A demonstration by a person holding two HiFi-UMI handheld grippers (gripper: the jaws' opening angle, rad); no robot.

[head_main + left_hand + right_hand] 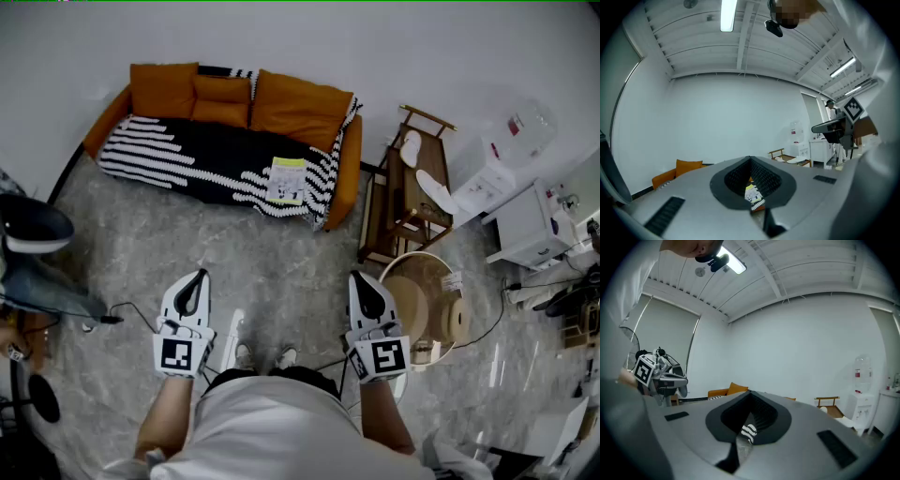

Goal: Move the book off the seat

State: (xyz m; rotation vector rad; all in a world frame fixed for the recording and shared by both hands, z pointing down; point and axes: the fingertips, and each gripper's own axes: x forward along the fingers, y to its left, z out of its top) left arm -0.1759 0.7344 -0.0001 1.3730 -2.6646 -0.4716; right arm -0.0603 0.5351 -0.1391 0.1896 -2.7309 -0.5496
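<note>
Left gripper (197,279) closed, book (751,192) a mere sliver through its jaws

Your left tool (750,161) has its jaws together; through their opening the book (752,192) shows on the orange sofa (678,169).

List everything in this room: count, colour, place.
sofa: one, orange, far wall
cushions: three, orange, sofa back
blanket: one, black-white striped, over seat
book: one, white-yellow, seat's right end
wooden chair: one, brown, right of sofa
water dispenser: one, white, far right
basket: one, cream, floor by chair
shoes: two, white, bottom centre
left gripper: one, white, shut, empty, bottom left
right gripper: one, white, shut, empty, bottom right
</note>
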